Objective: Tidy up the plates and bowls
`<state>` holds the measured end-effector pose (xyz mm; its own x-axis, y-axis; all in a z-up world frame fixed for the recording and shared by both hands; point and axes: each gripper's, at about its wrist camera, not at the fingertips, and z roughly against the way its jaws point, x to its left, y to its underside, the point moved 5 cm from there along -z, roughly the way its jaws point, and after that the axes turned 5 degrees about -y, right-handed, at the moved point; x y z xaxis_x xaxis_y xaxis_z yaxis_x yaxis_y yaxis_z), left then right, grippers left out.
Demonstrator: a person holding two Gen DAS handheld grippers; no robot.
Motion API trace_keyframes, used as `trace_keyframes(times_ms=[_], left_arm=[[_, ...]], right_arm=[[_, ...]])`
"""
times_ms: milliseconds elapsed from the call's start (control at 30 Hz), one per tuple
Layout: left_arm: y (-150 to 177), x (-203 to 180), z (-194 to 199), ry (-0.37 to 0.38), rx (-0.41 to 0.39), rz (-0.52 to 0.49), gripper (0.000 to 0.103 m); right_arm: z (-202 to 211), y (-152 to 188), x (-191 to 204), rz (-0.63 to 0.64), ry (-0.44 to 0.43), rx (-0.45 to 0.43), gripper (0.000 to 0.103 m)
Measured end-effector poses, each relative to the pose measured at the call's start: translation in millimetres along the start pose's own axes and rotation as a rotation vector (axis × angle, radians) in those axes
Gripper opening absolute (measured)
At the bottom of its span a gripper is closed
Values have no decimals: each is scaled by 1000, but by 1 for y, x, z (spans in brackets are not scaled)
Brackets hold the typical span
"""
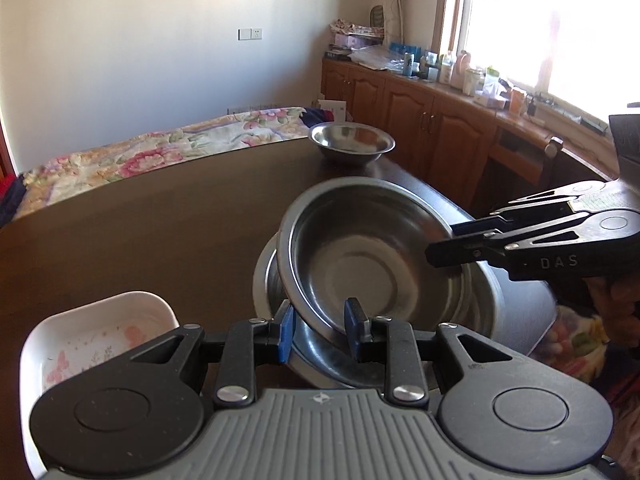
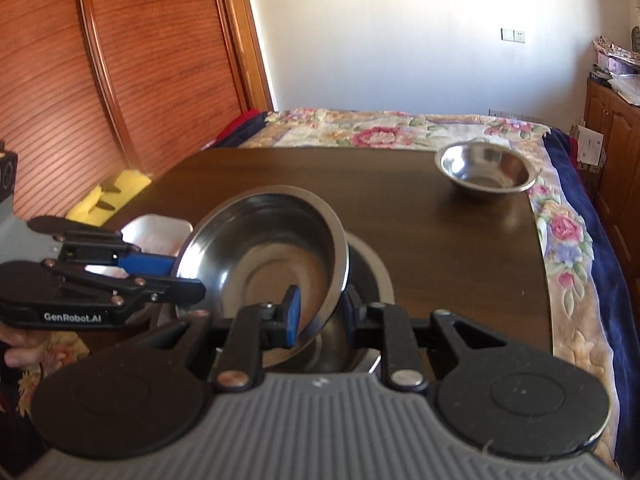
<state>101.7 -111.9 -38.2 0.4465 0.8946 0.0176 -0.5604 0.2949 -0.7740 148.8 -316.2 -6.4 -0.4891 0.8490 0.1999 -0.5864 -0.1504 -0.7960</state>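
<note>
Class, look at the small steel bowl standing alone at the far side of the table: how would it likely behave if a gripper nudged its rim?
The small steel bowl looks thin and polished, so it is probably light and would slide easily on the smooth dark table. Its narrow base under a flared rim suggests it may tip or rock. It looks rigid.

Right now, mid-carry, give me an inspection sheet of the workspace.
Surface: dark wooden table, bare in the middle.
Job's things: tilted steel bowl held over a bigger steel bowl; small steel bowl at the far edge; white floral dish near the left gripper.
Clutter: none on the table; bottles and papers on the cabinet.
Grippers: left gripper and right gripper each clamp the tilted bowl's rim, on opposite sides.
Cables: nothing seen.
Surroundings: bed with floral cover, window, wooden door.
</note>
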Motion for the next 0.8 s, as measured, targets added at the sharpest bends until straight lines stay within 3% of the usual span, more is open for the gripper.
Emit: trace_keyframes(times_ms=[300,633,800], left_arm=[[5,-1,-7,-15,4,-39,27],[4,1,-2,-13,-15,-5,27],[-14,7,5,0,-63,29,38]], right_arm=[[-2,11,0,28,32,23,24],[-3,10,5,90,64,26,24],[4,2,1,83,54,-24,24]])
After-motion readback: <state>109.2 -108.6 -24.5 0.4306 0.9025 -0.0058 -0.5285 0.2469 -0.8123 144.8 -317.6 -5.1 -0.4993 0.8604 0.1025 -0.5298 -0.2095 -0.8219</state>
